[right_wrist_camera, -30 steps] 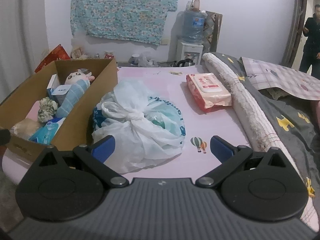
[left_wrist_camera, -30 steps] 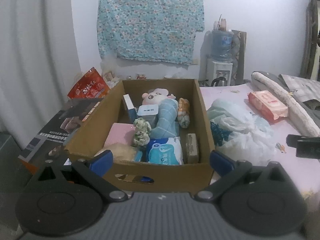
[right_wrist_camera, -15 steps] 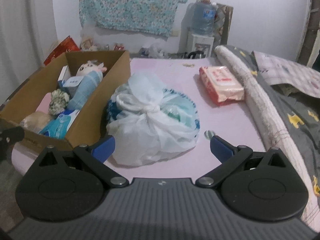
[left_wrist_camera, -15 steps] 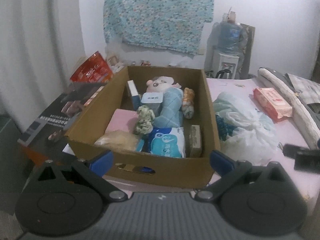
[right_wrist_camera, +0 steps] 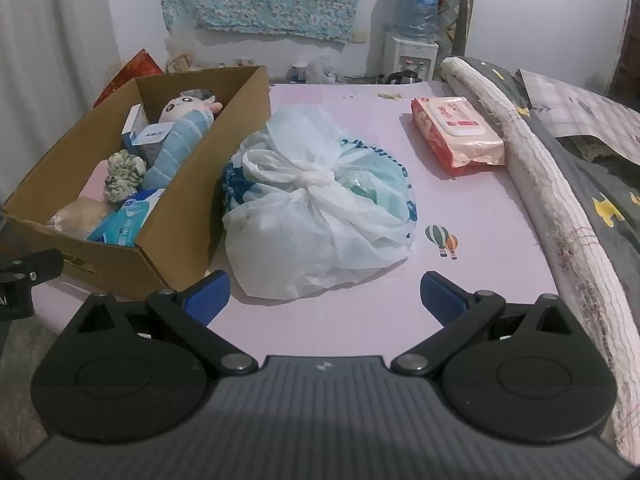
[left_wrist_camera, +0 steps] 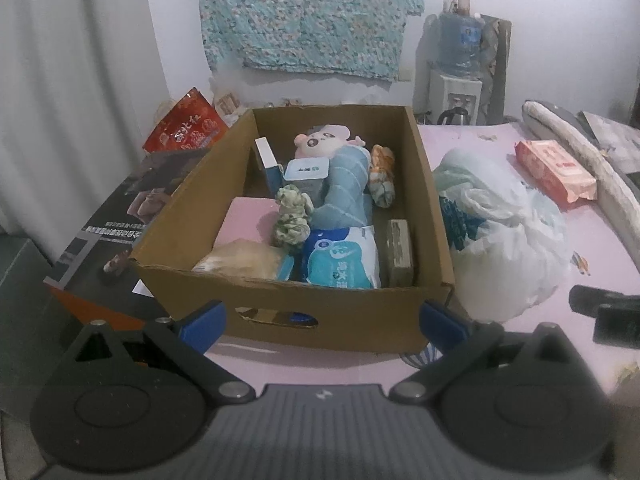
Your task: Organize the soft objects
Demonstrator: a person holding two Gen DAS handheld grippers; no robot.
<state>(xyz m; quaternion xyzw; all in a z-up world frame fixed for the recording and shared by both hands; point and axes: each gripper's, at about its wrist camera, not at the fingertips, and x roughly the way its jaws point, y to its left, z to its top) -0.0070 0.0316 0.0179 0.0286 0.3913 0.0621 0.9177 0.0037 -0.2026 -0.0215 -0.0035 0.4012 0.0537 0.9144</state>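
Observation:
A cardboard box (left_wrist_camera: 280, 304) (right_wrist_camera: 168, 236) on the pink mat holds a plush doll in blue (left_wrist_camera: 340, 184) (right_wrist_camera: 180, 136), a green scrunchie (left_wrist_camera: 291, 220) (right_wrist_camera: 122, 174), a blue tissue pack (left_wrist_camera: 340, 260), a pink flat item (left_wrist_camera: 248, 220) and a beige bag (left_wrist_camera: 240, 264). A knotted white plastic bag (right_wrist_camera: 316, 204) (left_wrist_camera: 500, 232) lies right of the box. My left gripper (left_wrist_camera: 320, 322) is open and empty in front of the box. My right gripper (right_wrist_camera: 325, 294) is open and empty just before the bag.
A pink wet-wipe pack (right_wrist_camera: 456, 134) (left_wrist_camera: 554, 170) lies further back right. A rolled quilt (right_wrist_camera: 532, 184) and grey bedding (right_wrist_camera: 600, 184) run along the right. A red snack bag (left_wrist_camera: 184, 128) and dark carton (left_wrist_camera: 116, 220) sit left of the box. A water dispenser (right_wrist_camera: 412, 28) stands behind.
Both grippers have risen and drawn back slightly, looking down more on the box and the bag. Both stay open and empty. No object has moved.

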